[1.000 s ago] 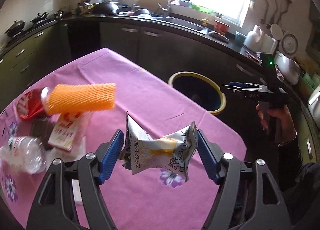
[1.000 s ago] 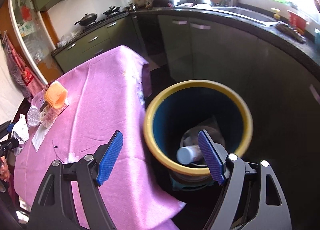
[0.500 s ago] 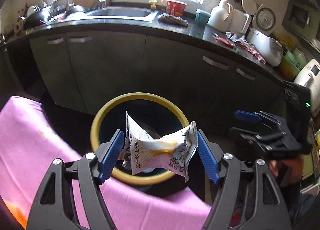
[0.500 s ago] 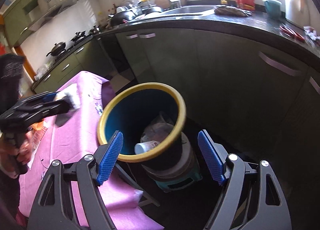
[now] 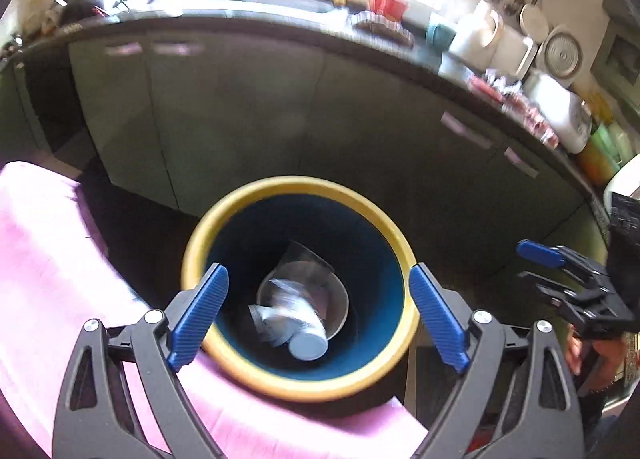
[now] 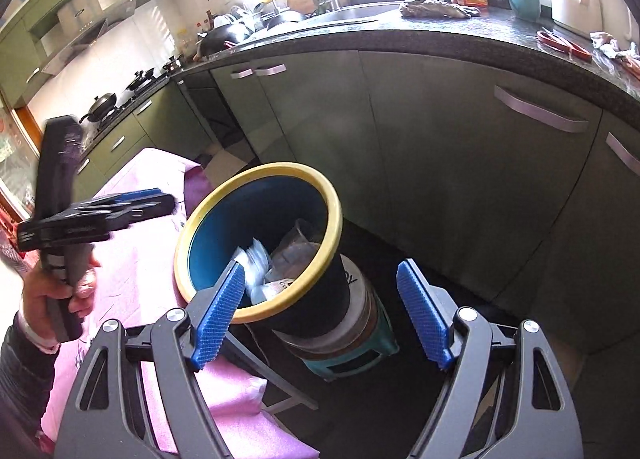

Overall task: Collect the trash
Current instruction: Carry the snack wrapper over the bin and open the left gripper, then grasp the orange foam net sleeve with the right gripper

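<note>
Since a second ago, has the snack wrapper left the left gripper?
Yes. The left gripper, fingers just opened, holds nothing; the wrapper has dropped below them into the yellow-rimmed bin.

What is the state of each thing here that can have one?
Left gripper: open, fingers have just spread, nothing between them.
Right gripper: open, empty.
Trash bin: upright, no lid, partly filled.
Snack wrapper: released, inside the bin.
Cabinet doors: closed.

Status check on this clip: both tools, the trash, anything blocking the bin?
Left tool just opened, empty, over the bin. Wrapper dropping inside it. Right tool open, empty. Nothing blocking the bin mouth.
</note>
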`<state>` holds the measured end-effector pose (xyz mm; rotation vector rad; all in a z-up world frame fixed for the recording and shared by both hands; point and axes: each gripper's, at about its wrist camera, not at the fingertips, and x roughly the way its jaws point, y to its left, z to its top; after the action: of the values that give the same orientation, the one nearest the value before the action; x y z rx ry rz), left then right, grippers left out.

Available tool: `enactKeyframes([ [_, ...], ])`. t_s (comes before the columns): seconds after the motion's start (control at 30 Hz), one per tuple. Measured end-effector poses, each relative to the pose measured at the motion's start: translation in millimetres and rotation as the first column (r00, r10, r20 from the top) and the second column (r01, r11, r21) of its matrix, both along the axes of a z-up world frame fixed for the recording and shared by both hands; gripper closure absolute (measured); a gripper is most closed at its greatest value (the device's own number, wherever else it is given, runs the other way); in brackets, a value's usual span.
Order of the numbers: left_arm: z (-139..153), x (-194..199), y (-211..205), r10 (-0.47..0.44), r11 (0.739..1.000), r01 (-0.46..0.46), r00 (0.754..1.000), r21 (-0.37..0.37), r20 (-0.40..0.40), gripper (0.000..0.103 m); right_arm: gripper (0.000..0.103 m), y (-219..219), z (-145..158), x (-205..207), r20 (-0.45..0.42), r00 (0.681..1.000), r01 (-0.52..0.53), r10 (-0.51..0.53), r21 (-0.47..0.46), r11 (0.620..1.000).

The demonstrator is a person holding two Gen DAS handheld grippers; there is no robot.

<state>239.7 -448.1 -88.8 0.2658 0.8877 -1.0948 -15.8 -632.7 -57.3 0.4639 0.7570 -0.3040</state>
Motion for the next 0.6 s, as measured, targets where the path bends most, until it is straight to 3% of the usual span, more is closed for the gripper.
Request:
enactKeyframes([
  [0.13,35,-23,81,0.076,0.988,-0.058,0.989,-0.145,0.124,0.008,0.025,12,2,13,0.000,0.999,-0.032,0.032,0.007,0.999],
  [0.23,53,-37,146,0.176,0.971,-0.129,0.956,-0.202,0.233,0.007,0.025,26,5,29,-0.004,0.997,-0.077,0.077,0.007,0.997],
  [0.37,68,-37,227,0.312,0.936,-0.243,0.909,-0.254,0.277,0.007,0.025,68,20,63,0.003,0.980,-0.198,0.198,-0.019,0.980],
  [0.5,72,-24,294,0.456,0.882,-0.386,0.846,-0.272,0.278,0.007,0.018,128,34,105,0.030,0.919,-0.392,0.393,-0.035,0.919],
  [0.6,72,-15,345,0.584,0.807,-0.514,0.765,-0.289,0.270,0.007,0.018,187,42,145,0.039,0.826,-0.560,0.563,-0.068,0.826],
])
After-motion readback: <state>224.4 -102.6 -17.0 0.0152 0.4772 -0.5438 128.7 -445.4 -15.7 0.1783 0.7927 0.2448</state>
